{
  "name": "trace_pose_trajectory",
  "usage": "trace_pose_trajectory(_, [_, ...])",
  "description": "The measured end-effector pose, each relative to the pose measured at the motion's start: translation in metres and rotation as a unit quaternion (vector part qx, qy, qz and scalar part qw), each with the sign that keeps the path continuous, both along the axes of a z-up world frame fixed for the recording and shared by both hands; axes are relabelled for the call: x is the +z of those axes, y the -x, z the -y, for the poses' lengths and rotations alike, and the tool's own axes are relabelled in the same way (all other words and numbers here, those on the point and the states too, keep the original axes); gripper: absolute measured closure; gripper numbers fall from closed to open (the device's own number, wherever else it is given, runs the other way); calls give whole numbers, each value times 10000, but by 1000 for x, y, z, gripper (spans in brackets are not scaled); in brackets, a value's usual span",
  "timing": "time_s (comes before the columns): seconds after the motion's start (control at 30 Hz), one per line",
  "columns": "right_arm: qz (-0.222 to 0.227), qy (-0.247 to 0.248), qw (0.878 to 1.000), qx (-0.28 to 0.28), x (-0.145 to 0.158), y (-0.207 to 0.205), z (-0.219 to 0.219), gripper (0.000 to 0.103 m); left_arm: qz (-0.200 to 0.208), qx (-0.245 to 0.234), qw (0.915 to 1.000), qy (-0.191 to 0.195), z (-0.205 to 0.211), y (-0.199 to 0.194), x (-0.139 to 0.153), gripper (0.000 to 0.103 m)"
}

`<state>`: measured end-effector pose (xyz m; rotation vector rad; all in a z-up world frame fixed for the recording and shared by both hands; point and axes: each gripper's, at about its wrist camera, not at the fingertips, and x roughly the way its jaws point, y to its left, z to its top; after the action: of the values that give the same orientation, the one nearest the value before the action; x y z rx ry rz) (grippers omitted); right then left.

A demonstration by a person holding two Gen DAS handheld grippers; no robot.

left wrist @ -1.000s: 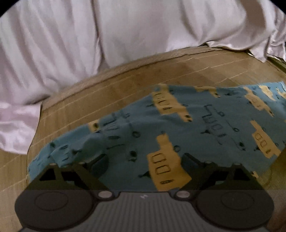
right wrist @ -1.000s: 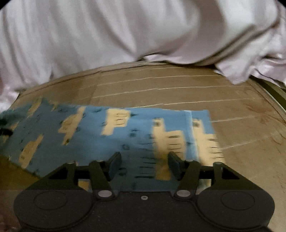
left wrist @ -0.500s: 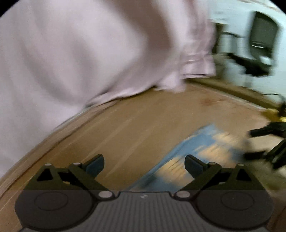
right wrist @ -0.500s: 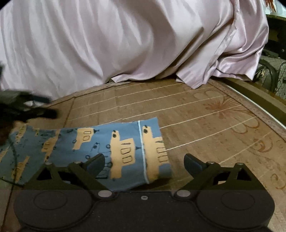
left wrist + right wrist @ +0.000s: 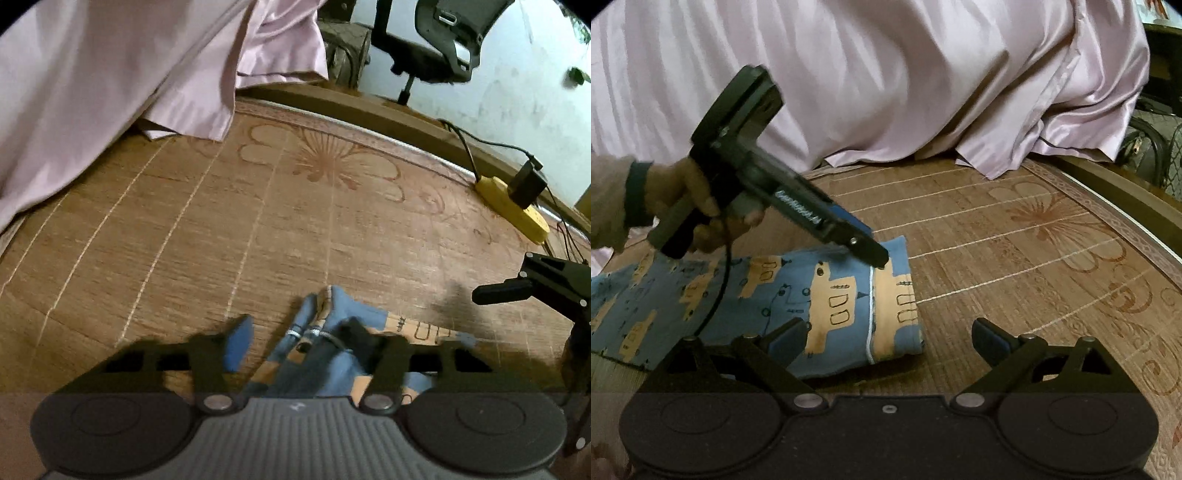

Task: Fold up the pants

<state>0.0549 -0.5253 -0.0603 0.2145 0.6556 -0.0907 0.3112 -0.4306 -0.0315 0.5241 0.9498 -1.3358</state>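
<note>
Left gripper (image 5: 295, 343): jaws partly apart and motion-blurred, straddling the raised far corner of the pants; the cloth lies between the fingers, but whether they pinch it I cannot tell.
Left gripper from the right wrist view (image 5: 877, 258): tilted steeply down, tip at the far cuff corner, held by a hand (image 5: 698, 206).
Right gripper (image 5: 888, 338): jaws spread wide, holding nothing; left finger over the near cuff edge, right finger over bare mat.
Pants (image 5: 775, 299): blue with orange boat print, lying flat on the mat, running leftward out of view; cuff end with a white seam line faces right.
Mat (image 5: 1015, 266): woven, flower-patterned; open surface right of the cuff and beyond it.
Far edge: pink sheet (image 5: 886, 74) draped down onto the mat.
Right border: wooden rim (image 5: 388, 118), with a yellow power strip (image 5: 517, 206) on it and an office chair (image 5: 436, 48) beyond.
</note>
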Motion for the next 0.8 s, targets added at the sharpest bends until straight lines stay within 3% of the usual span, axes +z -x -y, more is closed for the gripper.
trace_pose_trajectory(0.03, [0,8,10000,26,0,-1,-1,7,-117,-34,9999,-86,4,0,-1,68])
trace_pose_trajectory(0.17, [-36,4,9999,105,-2,-6,-3,7,17,65,9996,-263,10,10,-1,83])
trace_pose_trajectory(0.3, [-6,111,9998,182,-1,-6,-4,7,858,-195,9956,328,-10,37,11,89])
trace_pose_trajectory(0.37, [13,109,9997,216,-1,-5,-1,7,1263,-458,9878,784,-30,52,15,89])
trace_pose_trajectory(0.47, [11,-119,9992,370,-5,-6,11,7,1807,-777,9746,1069,-50,69,14,89])
trace_pose_trajectory(0.63, [-71,-759,9895,1231,-12,-21,44,7,2346,-1127,9489,1785,-77,89,13,89])
trace_pose_trajectory(0.8, [-182,-1465,9747,1680,-18,-46,76,7,2865,-1482,9258,1970,-94,112,12,89])
